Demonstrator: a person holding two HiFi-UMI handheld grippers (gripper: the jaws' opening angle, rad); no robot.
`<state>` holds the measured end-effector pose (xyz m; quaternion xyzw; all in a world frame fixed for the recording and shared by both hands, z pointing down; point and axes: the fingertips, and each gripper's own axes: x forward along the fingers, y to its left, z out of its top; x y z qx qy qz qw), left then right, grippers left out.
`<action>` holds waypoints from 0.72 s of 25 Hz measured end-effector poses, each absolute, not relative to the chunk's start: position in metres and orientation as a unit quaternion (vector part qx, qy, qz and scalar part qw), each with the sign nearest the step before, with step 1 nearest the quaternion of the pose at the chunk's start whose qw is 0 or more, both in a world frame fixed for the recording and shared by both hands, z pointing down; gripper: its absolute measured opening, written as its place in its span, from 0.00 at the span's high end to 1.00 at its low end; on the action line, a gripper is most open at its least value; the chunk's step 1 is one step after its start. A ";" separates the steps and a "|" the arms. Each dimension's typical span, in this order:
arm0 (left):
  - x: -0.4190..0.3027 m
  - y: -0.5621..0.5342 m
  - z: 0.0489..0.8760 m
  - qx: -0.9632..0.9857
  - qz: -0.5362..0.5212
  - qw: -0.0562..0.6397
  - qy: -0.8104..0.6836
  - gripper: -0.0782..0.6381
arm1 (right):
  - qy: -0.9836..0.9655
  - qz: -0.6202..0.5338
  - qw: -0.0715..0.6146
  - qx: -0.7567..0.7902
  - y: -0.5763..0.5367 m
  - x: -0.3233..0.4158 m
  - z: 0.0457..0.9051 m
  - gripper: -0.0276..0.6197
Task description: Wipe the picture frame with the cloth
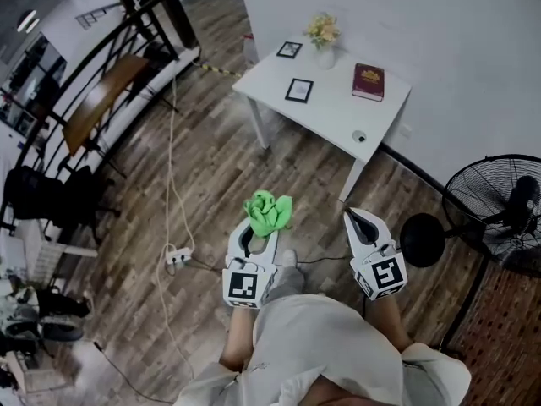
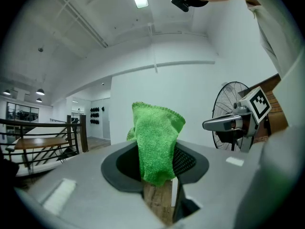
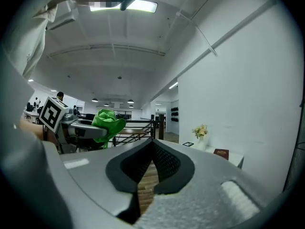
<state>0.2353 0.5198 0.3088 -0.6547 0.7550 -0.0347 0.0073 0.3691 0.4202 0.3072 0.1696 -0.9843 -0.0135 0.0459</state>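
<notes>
1. Head view: the person stands on the wooden floor, well back from the white table. The left gripper has a green cloth bunched up at its tips. The right gripper is just beside it with nothing in it. Both point roughly toward the table. The picture frame lies flat on the table near its left edge, so it's nowhere near the cloth. A second frame is at the far corner, with a vase of flowers right next to it. A red book lies further right. There's also a small round thing by the near edge, and I can't tell what it is. A black fan stands on the floor off to the right. A power strip with a white cable lies on the floor left of the left gripper.
2. Left gripper view: the jaws are pinching the cloth. It sticks up above the pads and a bit hangs down between them. The right gripper shows off to the right, in front of the fan.
3. Right gripper view: the jaws are pressed together at the tips with nothing between them, just floor showing through the gap lower down. The left gripper and its cloth are over on the left. The table sits against the wall on the right, well apart from both grippers.
</notes>
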 end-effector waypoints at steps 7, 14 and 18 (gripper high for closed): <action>0.162 0.479 0.311 -0.666 -0.031 0.003 0.745 0.66 | -0.981 -0.009 0.059 0.185 0.384 0.299 0.311 0.95; 0.102 0.456 0.313 -0.675 -0.027 0.000 0.737 0.66 | -0.980 -0.007 0.063 0.191 0.365 0.236 0.312 0.95; 0.077 0.445 0.311 -0.681 -0.020 0.006 0.732 0.66 | -0.978 -0.005 0.067 0.196 0.359 0.210 0.315 0.95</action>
